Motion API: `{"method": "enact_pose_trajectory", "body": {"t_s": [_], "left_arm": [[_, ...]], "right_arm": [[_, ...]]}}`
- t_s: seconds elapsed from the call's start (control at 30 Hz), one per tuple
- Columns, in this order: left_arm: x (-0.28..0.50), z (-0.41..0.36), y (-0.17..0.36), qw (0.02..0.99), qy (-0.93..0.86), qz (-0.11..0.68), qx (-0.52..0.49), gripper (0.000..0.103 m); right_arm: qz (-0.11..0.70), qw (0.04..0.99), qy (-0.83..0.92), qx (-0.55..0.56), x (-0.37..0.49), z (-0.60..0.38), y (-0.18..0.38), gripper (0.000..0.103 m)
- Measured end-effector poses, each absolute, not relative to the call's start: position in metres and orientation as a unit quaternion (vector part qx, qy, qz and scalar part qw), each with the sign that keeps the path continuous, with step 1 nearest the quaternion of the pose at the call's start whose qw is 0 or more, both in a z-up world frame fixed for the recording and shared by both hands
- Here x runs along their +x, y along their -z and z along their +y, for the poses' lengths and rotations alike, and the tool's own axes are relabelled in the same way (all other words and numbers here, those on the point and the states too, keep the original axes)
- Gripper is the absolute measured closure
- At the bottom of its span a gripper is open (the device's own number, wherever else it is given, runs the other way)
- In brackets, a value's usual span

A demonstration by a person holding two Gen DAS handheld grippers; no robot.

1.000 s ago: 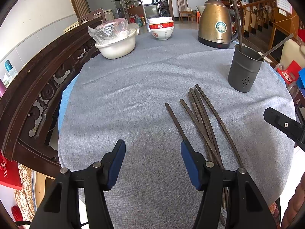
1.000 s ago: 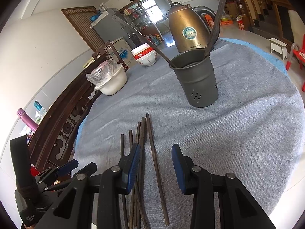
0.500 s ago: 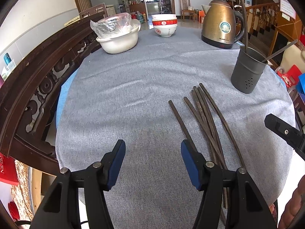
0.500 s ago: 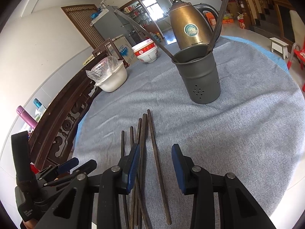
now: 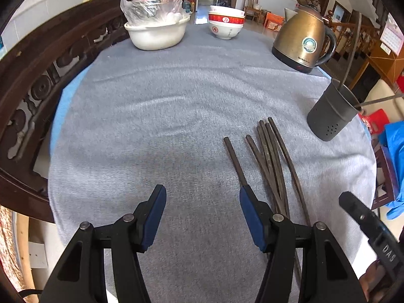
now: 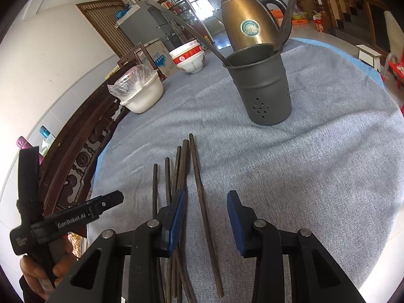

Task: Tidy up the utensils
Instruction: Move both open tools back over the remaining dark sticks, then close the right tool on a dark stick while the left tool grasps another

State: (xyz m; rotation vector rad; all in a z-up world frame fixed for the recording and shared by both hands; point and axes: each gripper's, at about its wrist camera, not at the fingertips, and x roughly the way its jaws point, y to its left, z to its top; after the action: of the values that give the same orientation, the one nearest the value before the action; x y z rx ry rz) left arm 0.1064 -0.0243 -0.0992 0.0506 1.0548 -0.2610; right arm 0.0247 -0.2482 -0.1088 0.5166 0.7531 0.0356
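Several dark chopsticks point(image 5: 267, 156) lie fanned on the grey cloth, to the right of my left gripper point(image 5: 202, 202), which hangs open over bare cloth with nothing between its blue pads. A grey perforated holder point(image 5: 330, 116) with two chopsticks in it stands at the right. In the right wrist view the chopsticks point(image 6: 176, 171) run under my right gripper point(image 6: 205, 209), which is open. One chopstick point(image 6: 199, 176) runs through the gap between its pads without touching them. The holder point(image 6: 265, 88) stands upright ahead.
A brass kettle point(image 5: 303, 43), stacked red-and-white bowls point(image 5: 226, 25) and a white basin point(image 5: 156, 32) covered in plastic stand at the far side. A carved wooden chair back point(image 5: 38, 80) borders the table on the left. A hand point(image 6: 38, 275) holds the left gripper's handle.
My left gripper has shifted toward the chopsticks and rolled a little, so the bowls and kettle sit differently in its view. The right gripper has stayed put, its jaws unchanged.
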Motion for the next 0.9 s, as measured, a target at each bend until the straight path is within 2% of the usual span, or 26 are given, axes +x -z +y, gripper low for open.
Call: {"method": "enact_pose_trajectory", "body": {"t_s": [0.2, 0.33, 0.53, 0.63, 0.7, 0.77, 0.9], "left_arm": [[0.122, -0.032, 0.110, 0.843, 0.132, 0.520, 0.023, 0.042], [0.133, -0.034, 0.117, 0.834, 0.134, 0.535, 0.017, 0.042], [0.148, -0.039, 0.124, 0.821, 0.146, 0.553, 0.004, 0.042], [0.157, -0.040, 0.127, 0.814, 0.149, 0.561, -0.002, 0.044], [0.161, -0.041, 0.129, 0.810, 0.150, 0.567, -0.005, 0.051], [0.166, -0.042, 0.133, 0.802, 0.152, 0.577, -0.010, 0.054], [0.172, -0.045, 0.136, 0.799, 0.155, 0.581, -0.009, 0.056]], "right_arm": [[0.378, 0.896, -0.020, 0.232, 0.040, -0.244, 0.112, 0.066], [0.401, 0.890, -0.033, 0.216, 0.065, -0.242, 0.116, 0.075], [0.431, 0.879, -0.050, 0.198, 0.101, -0.234, 0.124, 0.081], [0.440, 0.877, -0.054, 0.186, 0.115, -0.229, 0.125, 0.083], [0.448, 0.873, -0.055, 0.182, 0.124, -0.227, 0.128, 0.084], [0.460, 0.867, -0.055, 0.184, 0.132, -0.227, 0.132, 0.085], [0.474, 0.860, -0.061, 0.179, 0.141, -0.225, 0.138, 0.086]]}}
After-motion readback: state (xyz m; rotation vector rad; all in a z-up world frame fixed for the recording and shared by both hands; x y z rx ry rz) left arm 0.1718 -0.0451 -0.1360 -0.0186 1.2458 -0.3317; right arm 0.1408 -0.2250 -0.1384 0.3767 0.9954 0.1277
